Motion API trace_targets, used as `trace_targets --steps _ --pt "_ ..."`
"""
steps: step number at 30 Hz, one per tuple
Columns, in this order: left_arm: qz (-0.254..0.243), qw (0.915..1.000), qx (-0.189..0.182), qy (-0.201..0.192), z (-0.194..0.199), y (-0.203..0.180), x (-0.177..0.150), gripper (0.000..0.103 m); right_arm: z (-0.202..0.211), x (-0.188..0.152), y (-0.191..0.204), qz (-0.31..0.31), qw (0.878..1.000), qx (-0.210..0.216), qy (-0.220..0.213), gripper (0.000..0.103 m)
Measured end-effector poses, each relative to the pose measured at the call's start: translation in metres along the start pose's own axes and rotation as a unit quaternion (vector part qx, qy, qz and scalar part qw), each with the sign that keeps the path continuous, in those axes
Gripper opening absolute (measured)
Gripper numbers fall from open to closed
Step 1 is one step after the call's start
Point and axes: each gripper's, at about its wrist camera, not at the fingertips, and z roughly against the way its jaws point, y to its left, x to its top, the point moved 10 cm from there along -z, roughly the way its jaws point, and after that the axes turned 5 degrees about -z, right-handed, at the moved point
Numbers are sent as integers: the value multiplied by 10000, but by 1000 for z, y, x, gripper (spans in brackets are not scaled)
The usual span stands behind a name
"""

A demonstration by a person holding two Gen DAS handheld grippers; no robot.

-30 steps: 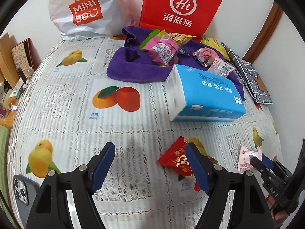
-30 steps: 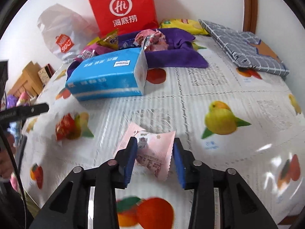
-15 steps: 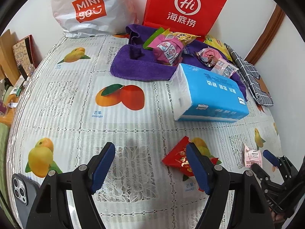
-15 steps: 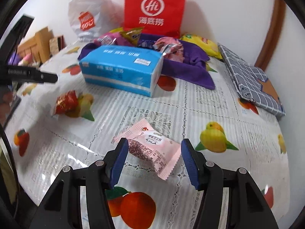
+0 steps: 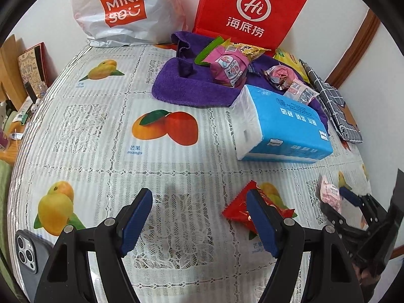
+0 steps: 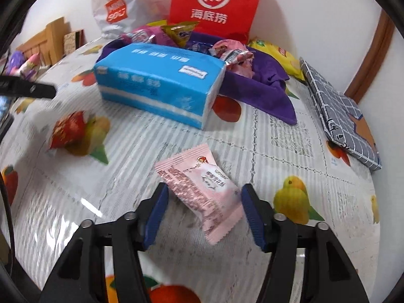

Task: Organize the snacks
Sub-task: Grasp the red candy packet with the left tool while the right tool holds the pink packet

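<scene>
On the fruit-printed lace tablecloth [image 6: 277, 131], the right gripper [image 6: 203, 214], a second ago pinching the pink crinkled snack packet [image 6: 202, 192], is opening around it, leaving it lying loose between the pads, while the left gripper [image 5: 199, 222] hangs wide and empty beside the red foil snack packet [image 5: 240, 208], short of the purple towel pile [image 5: 186, 88] beyond.

The right tool [image 6: 204, 212] points down at the fruit-print table [image 6: 277, 136], its jaws opening, with a pink snack packet [image 6: 202, 189] lying flat between them. Beyond it lies a blue tissue pack [image 6: 159, 83], backed by a purple cloth [image 6: 255, 88] heaped with snacks. A red snack packet [image 6: 68, 131] lies to the left.
</scene>
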Motion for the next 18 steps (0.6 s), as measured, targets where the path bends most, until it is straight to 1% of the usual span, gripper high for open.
trace_targets --steps 3,6,9,10,11,14,15,18 --pt "8 10000 1 8 0 1 0 75 -7 8 3 13 10000 64 -3 65" --pt "38 10000 -38 34 -1 1 -1 75 -16 13 4 -5 10000 15 49 66" --pt "56 10000 -46 46 0 2 -2 75 -19 13 2 -278 9994 155 138 66" --pt "65 10000 -38 45 1 3 -3 75 -19 13 1 -357 9990 213 159 64" --pt "73 10000 -38 44 2 3 -3 75 -18 11 0 -449 9984 290 183 58" --pt "83 9999 -58 41 3 2 -4 75 -15 5 -5 -671 9968 380 195 50" --pt "79 9999 -71 47 4 1 -5 75 -14 4 -7 -733 9964 389 187 45" --pt "55 9998 -182 79 4 -8 -7 75 -12 0 -12 -851 9957 330 137 45"
